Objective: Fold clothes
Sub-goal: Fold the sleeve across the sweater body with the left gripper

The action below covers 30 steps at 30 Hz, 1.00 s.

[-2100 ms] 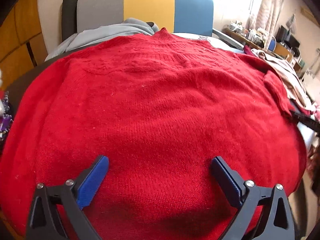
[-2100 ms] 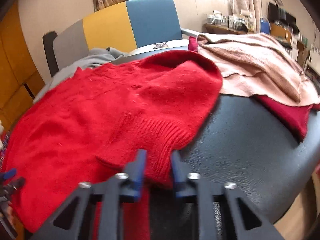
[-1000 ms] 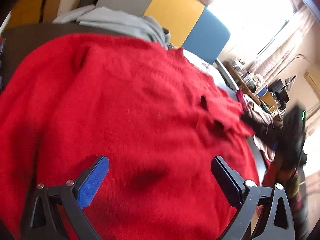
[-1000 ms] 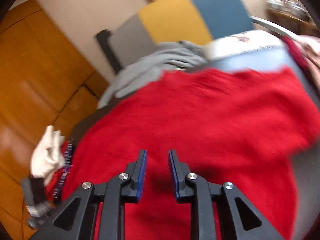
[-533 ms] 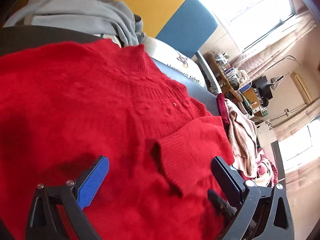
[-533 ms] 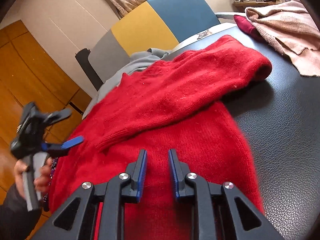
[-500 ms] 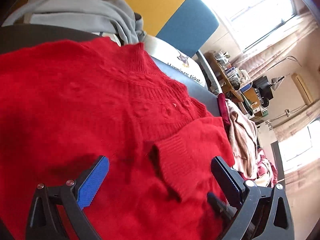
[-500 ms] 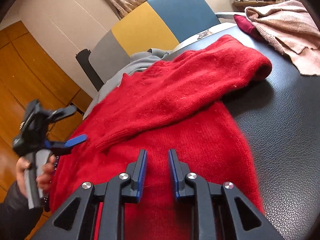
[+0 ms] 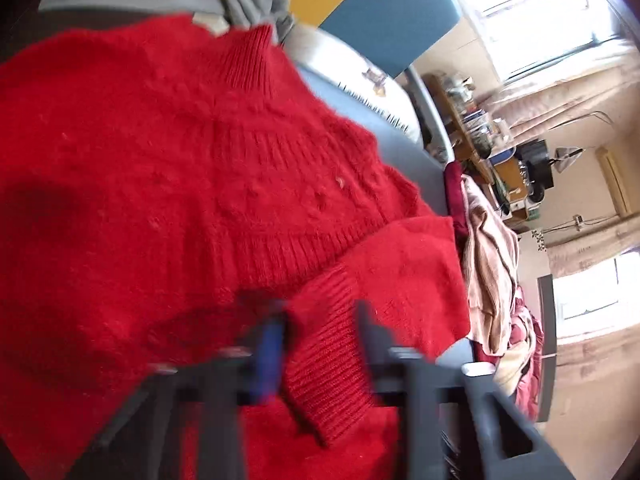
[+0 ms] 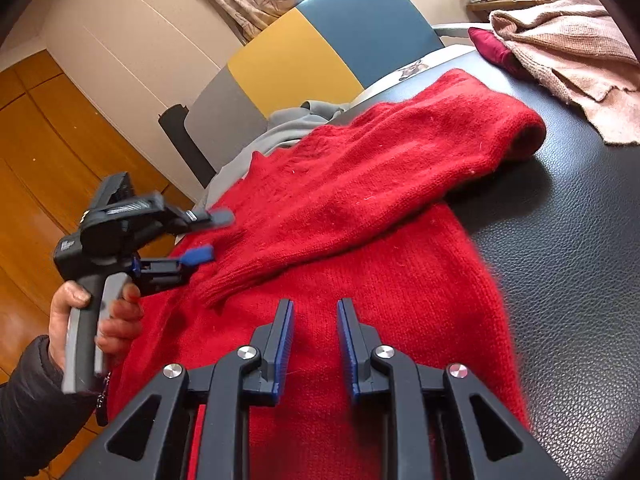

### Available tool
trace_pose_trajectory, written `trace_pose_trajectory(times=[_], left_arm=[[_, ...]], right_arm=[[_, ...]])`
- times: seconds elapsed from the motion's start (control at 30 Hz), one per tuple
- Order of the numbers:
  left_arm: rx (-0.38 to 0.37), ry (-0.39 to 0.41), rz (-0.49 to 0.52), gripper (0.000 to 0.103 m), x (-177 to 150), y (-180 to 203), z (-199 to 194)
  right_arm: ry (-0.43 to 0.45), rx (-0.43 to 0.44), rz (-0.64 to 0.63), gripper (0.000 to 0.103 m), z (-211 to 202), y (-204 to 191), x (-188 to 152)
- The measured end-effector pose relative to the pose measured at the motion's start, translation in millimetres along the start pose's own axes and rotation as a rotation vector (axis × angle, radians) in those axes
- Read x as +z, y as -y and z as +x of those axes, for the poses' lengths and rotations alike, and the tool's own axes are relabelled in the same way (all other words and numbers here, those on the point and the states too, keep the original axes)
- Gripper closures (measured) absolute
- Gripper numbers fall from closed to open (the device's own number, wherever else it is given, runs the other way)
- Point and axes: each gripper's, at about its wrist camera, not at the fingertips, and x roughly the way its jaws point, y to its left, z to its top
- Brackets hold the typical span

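Observation:
A red knitted sweater point(image 9: 160, 180) lies spread on a dark padded surface point(image 10: 560, 260). One sleeve point(image 10: 380, 172) is folded across its body. The ribbed cuff point(image 9: 328, 368) of that sleeve sits between the blurred fingers of my left gripper point(image 9: 320, 344), whose jaws are closing and touch the cuff's edges. From the right wrist, that left gripper point(image 10: 212, 236) shows at the cuff point(image 10: 224, 280), held by a person's hand point(image 10: 72, 308). My right gripper point(image 10: 315, 316) hovers over the sweater's lower body point(image 10: 400, 300), pads a narrow gap apart, nothing between them.
A grey garment point(image 10: 280, 128) lies behind the sweater against a grey, yellow and blue chair back point(image 10: 320, 40). A pink knitted garment point(image 10: 568, 40) and a dark red one point(image 10: 496, 52) lie at the far right. Wooden panelling point(image 10: 32, 160) stands at the left.
The left gripper's jaws have come in from wide apart to either side of the sleeve cuff, and it has moved closer to the cuff. The right gripper has stayed put for the last half second.

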Motion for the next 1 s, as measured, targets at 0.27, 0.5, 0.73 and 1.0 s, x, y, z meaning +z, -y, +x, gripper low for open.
trace_pose_trajectory(times=[0.27,0.5,0.73,1.0], left_arm=[[0.0,0.026,0.018,0.097,3,14,-12],[-0.146,0.19,0.019,0.097,32,39,-81],[-0.212,0.312,0.074,0.097,59,59,-158],[-0.168,0.382,0.019,0.097,63,14,-210]], right_arm=[[0.001,0.008,0.002,0.081,-1,1,0],[-0.002,0.004,-0.001,0.081,-2,-1,0],[-0.003,0.0,-0.001,0.081,-2,-2,-1],[-0.004,-0.004,-0.003,0.081,-2,-2,0]])
